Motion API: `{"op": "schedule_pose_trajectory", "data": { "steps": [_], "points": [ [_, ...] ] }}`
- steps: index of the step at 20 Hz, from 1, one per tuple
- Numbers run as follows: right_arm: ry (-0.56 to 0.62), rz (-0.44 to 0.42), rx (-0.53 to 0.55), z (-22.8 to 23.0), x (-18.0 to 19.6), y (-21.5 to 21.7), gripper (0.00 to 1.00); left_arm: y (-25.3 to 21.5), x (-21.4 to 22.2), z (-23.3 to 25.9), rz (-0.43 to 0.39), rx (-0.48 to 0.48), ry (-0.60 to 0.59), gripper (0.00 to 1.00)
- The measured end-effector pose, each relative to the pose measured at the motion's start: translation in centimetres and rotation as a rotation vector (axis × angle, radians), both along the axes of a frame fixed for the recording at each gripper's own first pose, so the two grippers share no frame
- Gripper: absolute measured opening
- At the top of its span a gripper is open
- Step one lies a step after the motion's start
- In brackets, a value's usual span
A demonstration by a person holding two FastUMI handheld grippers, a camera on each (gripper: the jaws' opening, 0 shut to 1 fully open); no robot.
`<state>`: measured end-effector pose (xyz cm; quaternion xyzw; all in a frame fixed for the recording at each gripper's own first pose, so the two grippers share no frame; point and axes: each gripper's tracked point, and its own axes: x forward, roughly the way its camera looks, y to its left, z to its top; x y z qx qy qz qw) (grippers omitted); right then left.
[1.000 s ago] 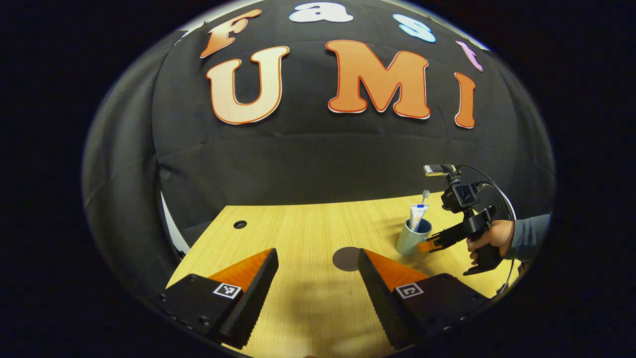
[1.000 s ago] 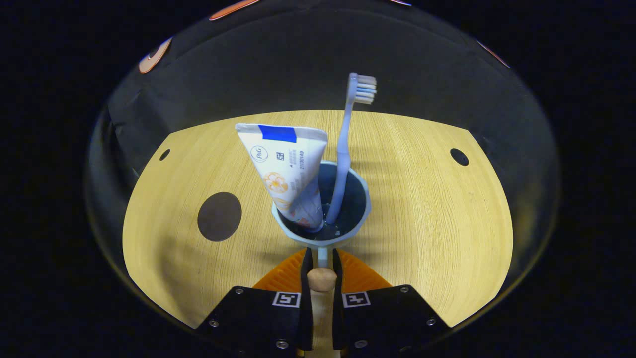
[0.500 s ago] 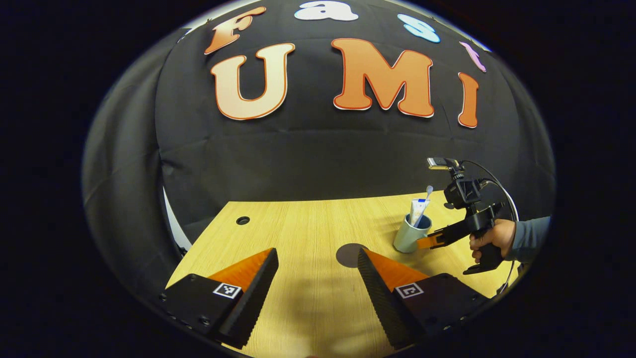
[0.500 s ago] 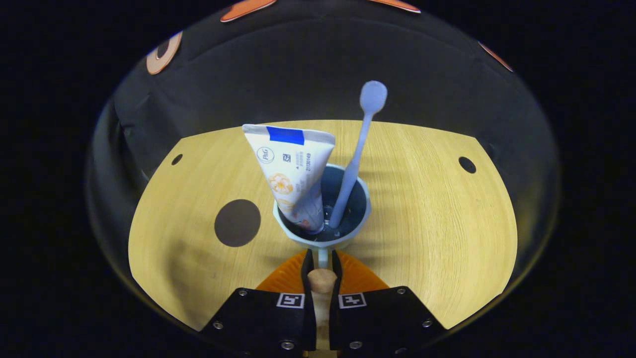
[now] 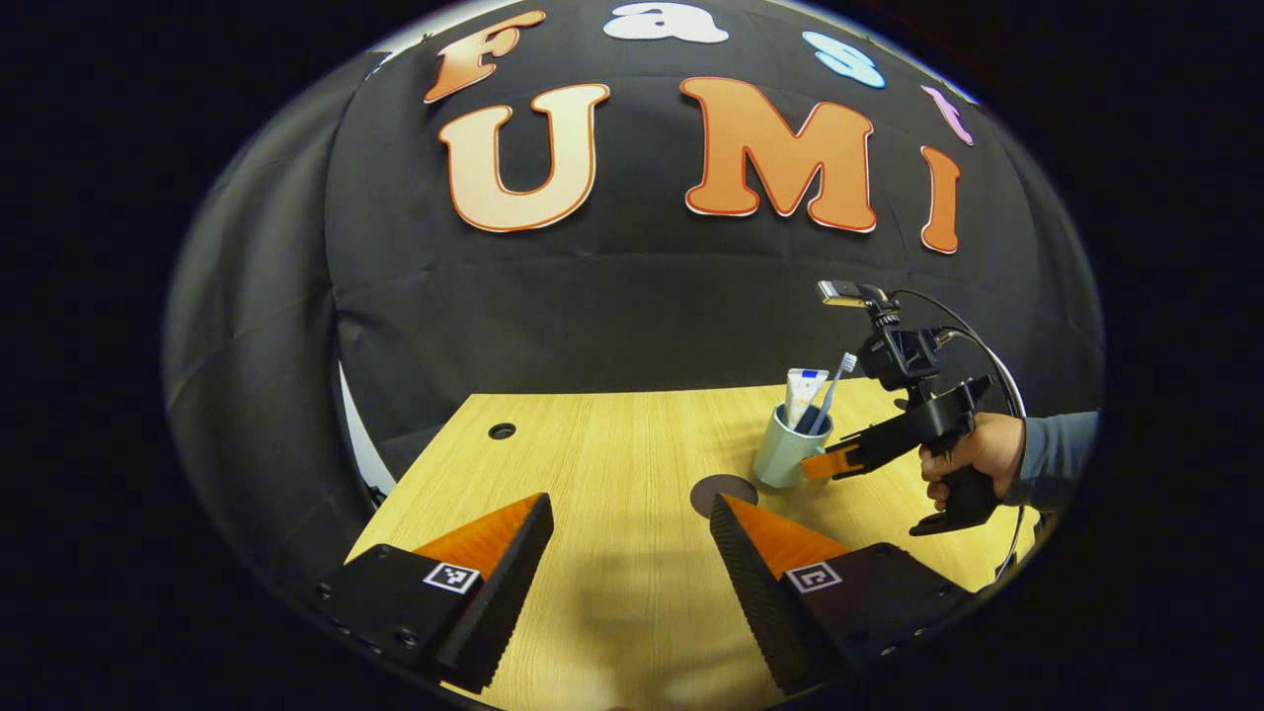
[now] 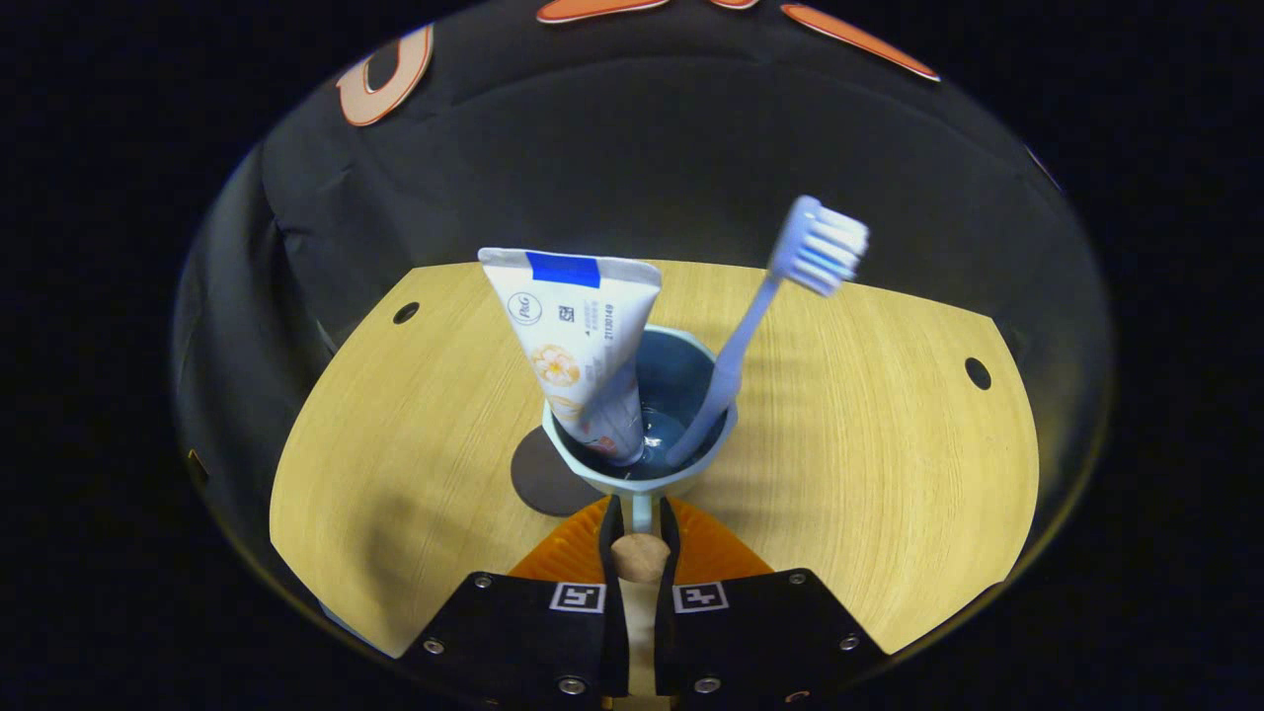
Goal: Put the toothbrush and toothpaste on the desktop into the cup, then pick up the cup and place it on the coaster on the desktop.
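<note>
You see the pale blue-green cup (image 6: 640,472) held up by its handle (image 6: 640,556), its dark blue inside open to you. The white toothpaste (image 6: 578,341) stands cap down in it, leaning toward 11 o'clock. The light blue toothbrush (image 6: 760,311) leans toward 1 o'clock, bristles up. The dark round coaster (image 6: 538,479) lies on the desktop (image 6: 869,444) at the cup's 8 o'clock, partly hidden behind it.
</note>
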<state>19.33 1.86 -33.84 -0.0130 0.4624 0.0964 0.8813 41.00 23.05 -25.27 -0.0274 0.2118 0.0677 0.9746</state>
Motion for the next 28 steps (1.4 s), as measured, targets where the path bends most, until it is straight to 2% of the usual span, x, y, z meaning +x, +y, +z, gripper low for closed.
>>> {"op": "schedule_pose_trajectory", "data": {
  "steps": [7, 13, 15, 18, 23, 24, 25, 26, 28],
  "points": [
    [0.021, 0.055, -0.024, -0.3, 0.0, -0.2, 0.10, 3.3, -1.1, -1.4, -0.014, -0.018, 0.016, 0.96],
    [0.084, 0.048, -0.076, 0.0, -0.3, -0.6, 0.10, 6.6, -1.7, -2.6, -0.023, -0.016, 0.045, 0.96],
    [0.072, 0.062, -0.082, 0.2, -0.1, -0.6, 0.11, 7.0, -1.7, -3.1, -0.021, -0.021, 0.060, 0.96],
    [0.086, 0.078, -0.035, 0.2, -0.6, -0.5, 0.22, 6.6, -2.2, -3.3, -0.024, -0.012, 0.077, 0.97],
    [-0.012, 0.099, 0.037, 3.7, -1.6, -1.6, 0.36, 4.7, -2.2, -3.0, -0.027, 0.019, 0.075, 0.96],
    [-0.029, 0.096, 0.057, 4.7, -2.1, -2.2, 0.43, 3.9, -2.2, -2.5, -0.029, 0.019, 0.068, 0.97],
    [-0.064, 0.087, 0.071, 6.0, -2.5, -3.0, 0.42, 3.1, -2.1, -1.8, -0.026, 0.021, 0.059, 0.96],
    [-0.103, 0.078, 0.089, 7.6, -2.7, -3.9, 0.54, 2.4, -2.1, -1.1, -0.027, 0.024, 0.044, 0.96],
    [-0.180, 0.092, 0.154, 11.3, -3.9, -5.0, 0.63, 1.3, -1.9, 0.8, -0.022, 0.038, -0.002, 0.96]
  ]
}}
